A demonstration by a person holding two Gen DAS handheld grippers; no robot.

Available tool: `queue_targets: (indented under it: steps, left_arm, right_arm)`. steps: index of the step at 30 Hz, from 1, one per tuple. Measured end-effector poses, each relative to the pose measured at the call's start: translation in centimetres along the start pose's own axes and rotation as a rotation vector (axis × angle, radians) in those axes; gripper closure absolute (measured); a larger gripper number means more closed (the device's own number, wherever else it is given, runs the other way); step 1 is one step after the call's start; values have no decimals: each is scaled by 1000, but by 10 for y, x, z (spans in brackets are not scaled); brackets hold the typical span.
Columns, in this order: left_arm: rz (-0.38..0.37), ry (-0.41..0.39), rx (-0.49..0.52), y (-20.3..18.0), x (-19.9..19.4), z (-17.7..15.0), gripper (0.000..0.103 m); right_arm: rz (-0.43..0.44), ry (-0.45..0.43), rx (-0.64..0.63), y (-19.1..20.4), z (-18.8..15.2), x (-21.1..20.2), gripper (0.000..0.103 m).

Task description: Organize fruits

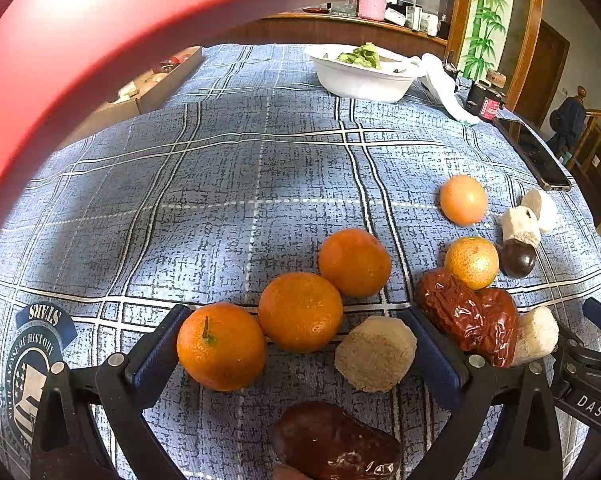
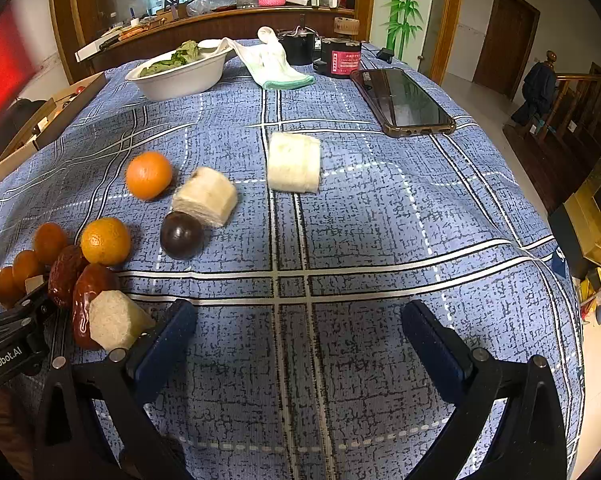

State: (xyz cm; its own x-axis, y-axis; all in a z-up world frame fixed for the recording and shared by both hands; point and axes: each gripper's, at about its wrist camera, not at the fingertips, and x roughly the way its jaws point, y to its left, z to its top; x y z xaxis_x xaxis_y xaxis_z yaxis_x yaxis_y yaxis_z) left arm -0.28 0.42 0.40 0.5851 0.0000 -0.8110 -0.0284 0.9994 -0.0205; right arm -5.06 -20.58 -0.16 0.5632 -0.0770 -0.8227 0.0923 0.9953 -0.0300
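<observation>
Woven cloth tablecloth (image 2: 380,240), glossy wrinkled dates (image 1: 472,316), dimpled matt oranges (image 1: 300,310).

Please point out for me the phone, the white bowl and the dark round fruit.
phone (image 2: 404,102), right wrist view, middle of its dark screen.
white bowl (image 2: 180,78), right wrist view, its outer wall.
dark round fruit (image 2: 181,235), right wrist view, middle of its top surface.

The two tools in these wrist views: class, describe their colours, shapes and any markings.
Each tool, left tool and right tool, has black angular arms with silver bolts and two flat dark-blue pads. The left one's body reads "GenRobot.AI" in white; the right one's shows "DAS". No cables or sleeves show.
</observation>
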Motion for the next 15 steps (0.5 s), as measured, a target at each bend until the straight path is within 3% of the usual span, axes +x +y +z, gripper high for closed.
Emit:
queue_targets:
  steps: [15]
  left_arm:
    - [0,1,1,0,2,2,0]
  right_arm:
    - [0,0,0,0,0,0,0]
